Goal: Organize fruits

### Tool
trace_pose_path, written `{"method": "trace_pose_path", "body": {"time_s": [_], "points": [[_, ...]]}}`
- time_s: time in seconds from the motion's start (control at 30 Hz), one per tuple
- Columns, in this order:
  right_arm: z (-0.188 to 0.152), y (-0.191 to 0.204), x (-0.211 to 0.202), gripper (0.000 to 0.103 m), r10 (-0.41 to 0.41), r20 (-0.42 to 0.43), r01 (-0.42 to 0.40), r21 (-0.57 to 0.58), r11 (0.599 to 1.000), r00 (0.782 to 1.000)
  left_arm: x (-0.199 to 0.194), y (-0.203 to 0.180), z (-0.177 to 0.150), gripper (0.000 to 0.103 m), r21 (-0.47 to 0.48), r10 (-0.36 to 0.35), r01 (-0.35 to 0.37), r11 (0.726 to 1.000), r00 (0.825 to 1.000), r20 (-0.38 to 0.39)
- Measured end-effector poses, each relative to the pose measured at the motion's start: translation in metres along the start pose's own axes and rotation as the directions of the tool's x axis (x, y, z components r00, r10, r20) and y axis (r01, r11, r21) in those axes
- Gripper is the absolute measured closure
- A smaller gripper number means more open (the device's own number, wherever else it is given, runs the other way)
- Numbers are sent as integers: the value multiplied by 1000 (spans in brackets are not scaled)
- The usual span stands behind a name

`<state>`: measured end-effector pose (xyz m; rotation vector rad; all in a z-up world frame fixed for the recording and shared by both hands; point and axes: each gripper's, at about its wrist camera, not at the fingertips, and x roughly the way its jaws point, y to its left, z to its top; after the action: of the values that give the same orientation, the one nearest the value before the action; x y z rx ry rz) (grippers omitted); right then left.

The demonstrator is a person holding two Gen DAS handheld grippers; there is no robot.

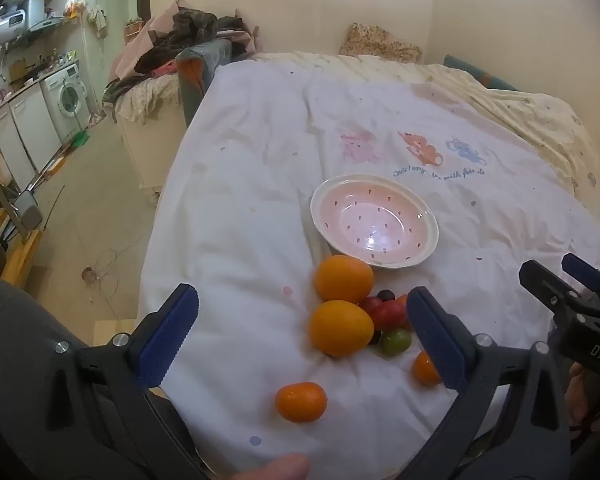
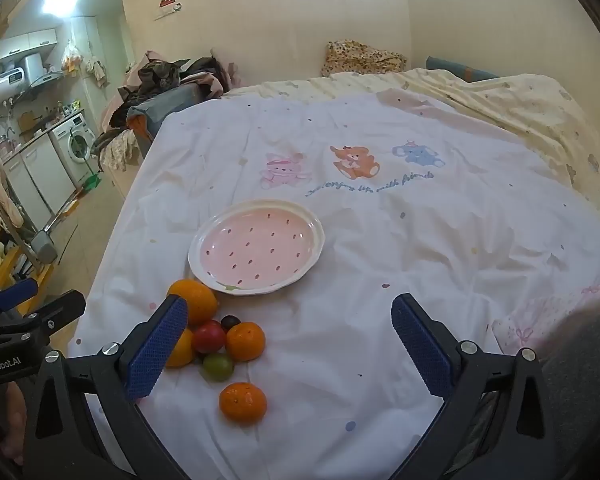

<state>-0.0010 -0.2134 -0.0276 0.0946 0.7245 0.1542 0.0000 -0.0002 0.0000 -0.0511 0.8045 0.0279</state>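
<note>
Both your grippers are spread wide with nothing in them, left gripper [image 1: 304, 336] over the fruit pile [image 1: 356, 316], right gripper [image 2: 292, 340] just beside it. The pink bowl [image 1: 374, 224] sits empty right behind the pile on the white bedsheet [image 1: 240, 200]. I'd start with the loose small orange [image 1: 301, 402] nearest you, since nothing's crowding it. Come down square and close gently; the soft bedding will probably let round fruit roll.

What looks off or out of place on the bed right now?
All the fruit lies loose on the white printed bedsheet, none in the empty pink seed-patterned ceramic bowl. One small orange mandarin sits apart from the cluster. The bowl looks tilted on the soft bedding. Nothing spilled or damaged.
</note>
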Motion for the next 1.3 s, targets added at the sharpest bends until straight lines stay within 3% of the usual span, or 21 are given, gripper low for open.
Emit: {"method": "trace_pose_path", "body": {"time_s": [1.3], "points": [[1, -2, 4, 0, -4, -16, 4, 7, 1000, 1000, 3, 4, -3, 1, -13, -5, 5, 1000, 1000, -9]]}}
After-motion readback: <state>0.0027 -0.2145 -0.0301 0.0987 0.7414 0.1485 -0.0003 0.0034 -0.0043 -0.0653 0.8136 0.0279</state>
